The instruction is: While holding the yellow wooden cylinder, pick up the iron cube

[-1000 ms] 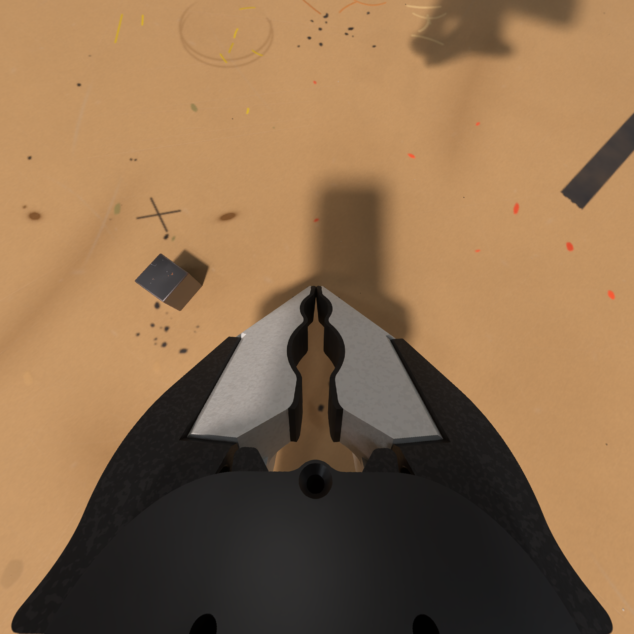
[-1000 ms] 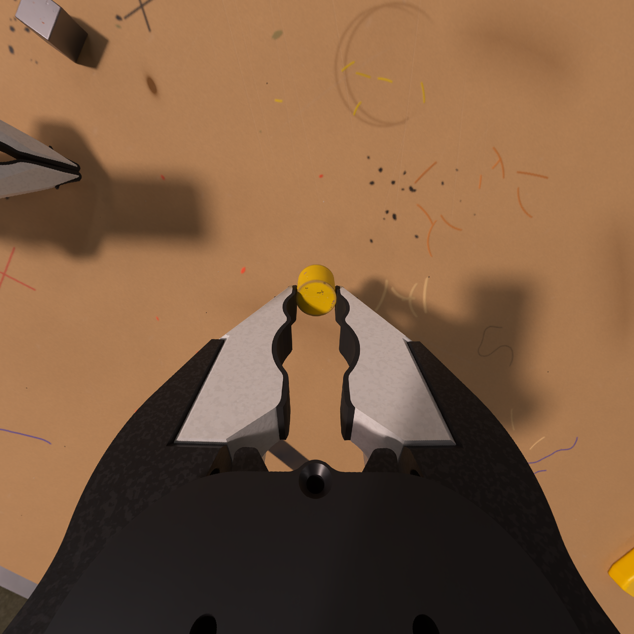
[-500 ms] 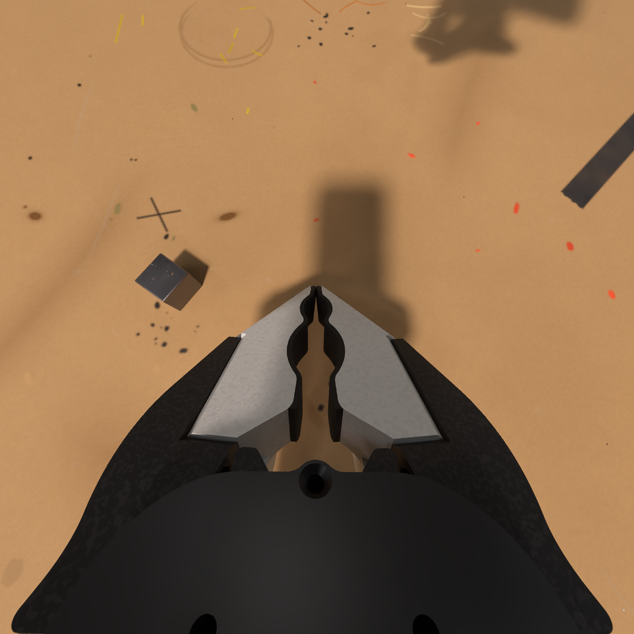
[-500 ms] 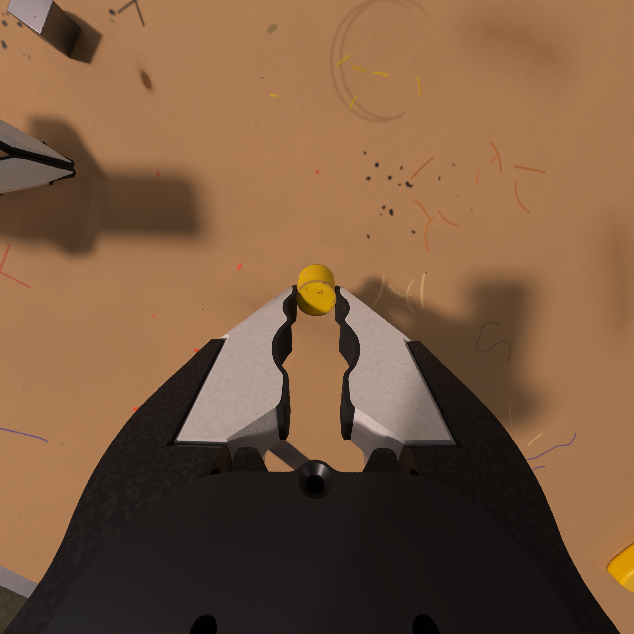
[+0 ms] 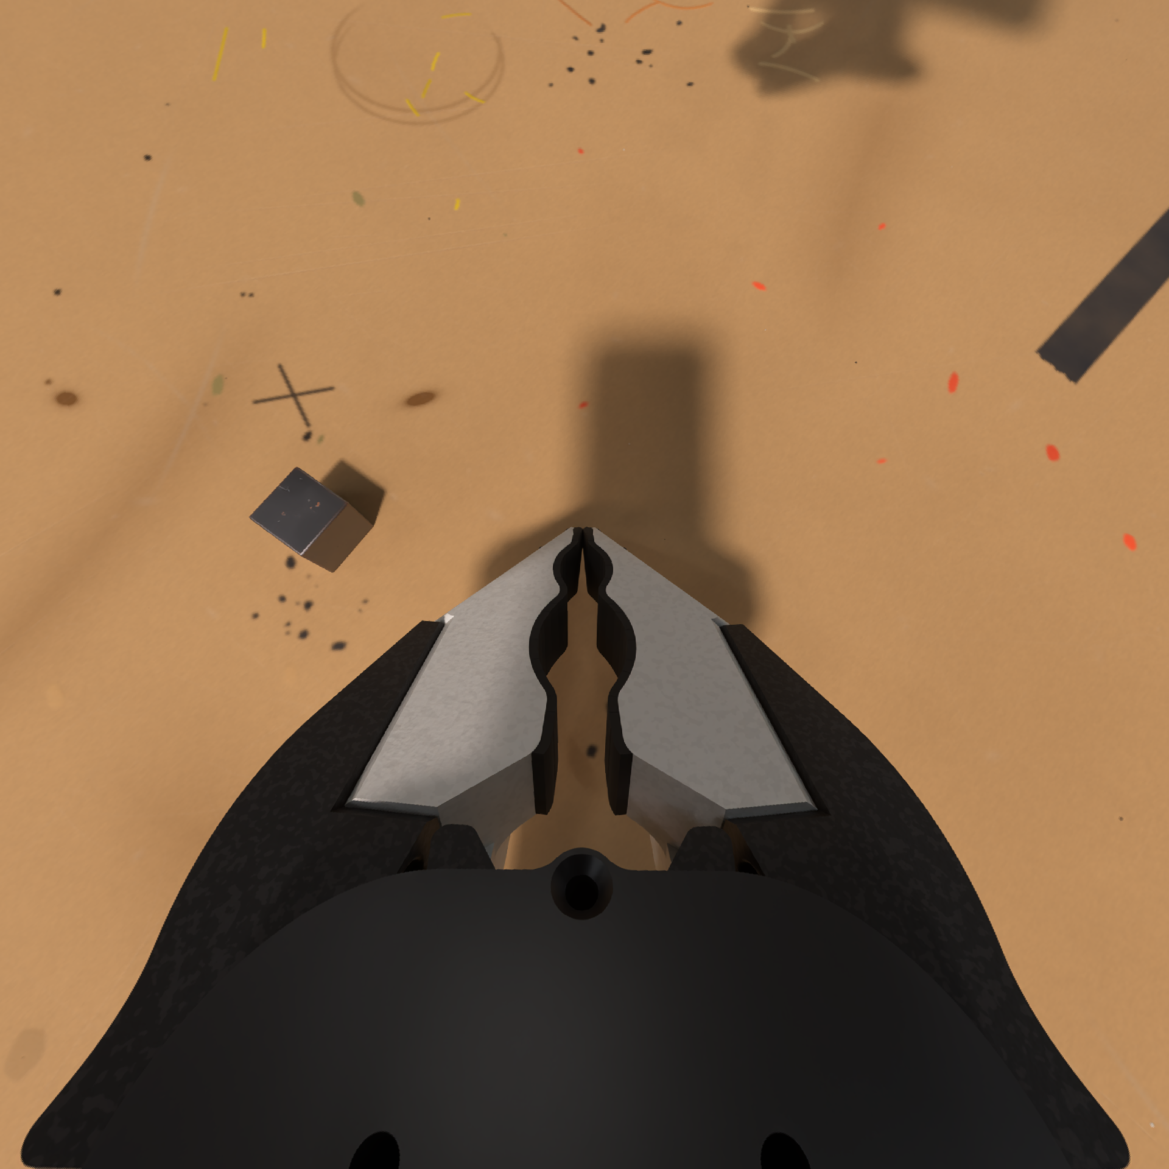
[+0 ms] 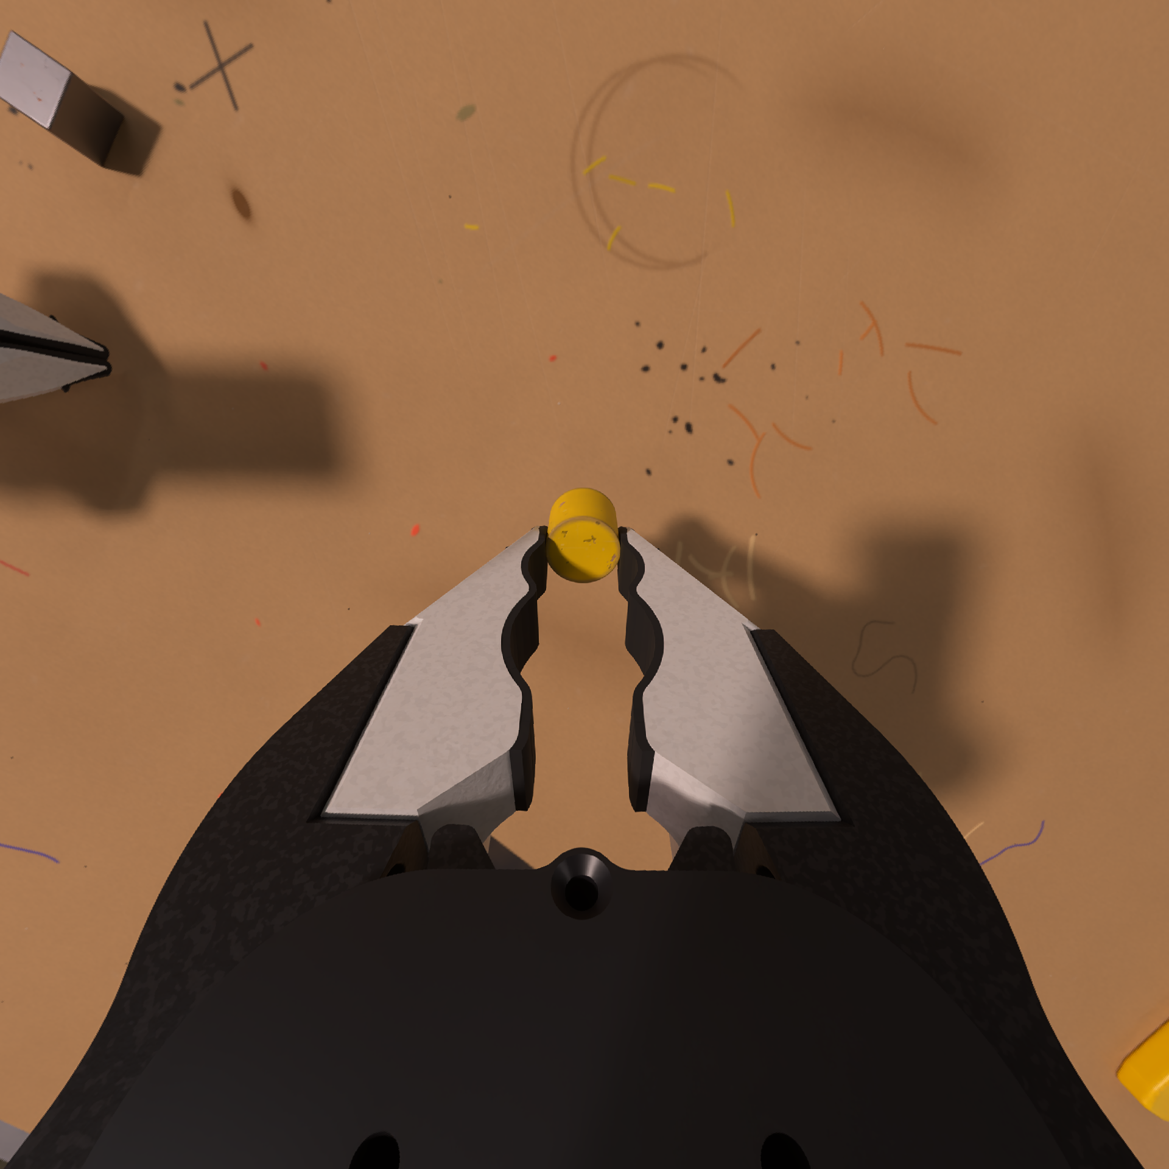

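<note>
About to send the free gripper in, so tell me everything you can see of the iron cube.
The iron cube is a small, dark grey metal block with a dull, faintly speckled top and sharp edges. It sits flat on the tan table, turned corner-on to the left gripper, ahead and to that gripper's left, just below a drawn cross. Nothing touches it but the table. The right wrist view shows it at the upper left edge, partly cut off.

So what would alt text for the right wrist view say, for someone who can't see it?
A hand-held gripper pinches a small yellow wooden cylinder at its fingertips above a tan, speckled table. A grey iron cube sits at far upper left, with the other hand-held gripper's shut tips at the left edge.
</note>
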